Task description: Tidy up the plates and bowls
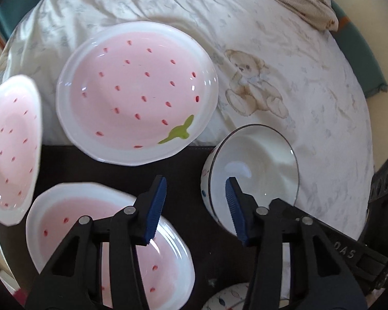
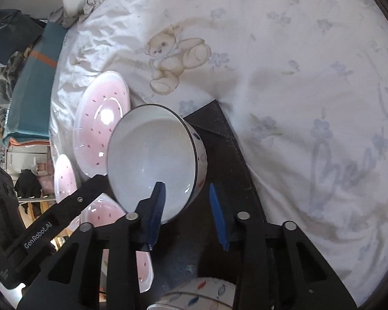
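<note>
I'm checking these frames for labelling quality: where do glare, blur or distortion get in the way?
Left wrist view: the far-left pink plate is smeared by motion blur; fisheye bends the bedsheet edges; the white bowl is sharp. Right wrist view: strong glare whitens the centre of the pink plate behind the bowl; the corners are vignetted black.

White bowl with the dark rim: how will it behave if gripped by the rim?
The white bowl looks like glossy glazed ceramic, so probably rigid, slippery and chip-prone. It already sits tilted, half on the dark mat, so a nudge may rock or tip it. Deep walls suggest noticeable weight on a rim pinch.
</note>
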`<control>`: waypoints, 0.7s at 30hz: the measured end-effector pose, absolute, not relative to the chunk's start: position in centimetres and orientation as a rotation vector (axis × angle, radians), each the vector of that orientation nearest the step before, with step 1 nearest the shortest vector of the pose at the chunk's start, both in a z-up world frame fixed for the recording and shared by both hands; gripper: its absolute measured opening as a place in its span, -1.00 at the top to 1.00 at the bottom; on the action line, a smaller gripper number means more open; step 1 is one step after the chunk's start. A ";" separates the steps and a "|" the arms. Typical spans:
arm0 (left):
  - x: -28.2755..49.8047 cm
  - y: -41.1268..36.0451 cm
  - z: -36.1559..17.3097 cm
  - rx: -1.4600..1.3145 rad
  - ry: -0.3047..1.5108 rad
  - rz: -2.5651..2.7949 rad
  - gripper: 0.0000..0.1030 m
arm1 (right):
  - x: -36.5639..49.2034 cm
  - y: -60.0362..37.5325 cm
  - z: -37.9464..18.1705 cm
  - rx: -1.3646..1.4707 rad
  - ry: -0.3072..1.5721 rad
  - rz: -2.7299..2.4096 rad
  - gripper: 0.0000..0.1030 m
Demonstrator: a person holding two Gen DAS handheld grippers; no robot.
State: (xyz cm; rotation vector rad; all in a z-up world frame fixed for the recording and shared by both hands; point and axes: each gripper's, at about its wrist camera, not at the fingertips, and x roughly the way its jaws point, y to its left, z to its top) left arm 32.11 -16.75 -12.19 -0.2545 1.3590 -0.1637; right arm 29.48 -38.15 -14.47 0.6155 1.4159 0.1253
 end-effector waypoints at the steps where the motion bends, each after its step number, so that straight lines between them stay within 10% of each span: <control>1: 32.3 -17.1 -12.5 -0.236 1.365 -0.177 0.15 | 29.6 -37.9 -14.8 0.617 1.425 0.123 0.41; 13: 33.9 -18.4 -15.3 -0.210 1.415 -0.202 0.86 | 30.2 -36.9 -17.7 0.619 1.492 0.088 0.54; 21: 33.3 -18.9 -14.5 -0.148 1.394 -0.207 0.88 | 30.1 -36.3 -17.2 0.595 1.490 0.103 0.56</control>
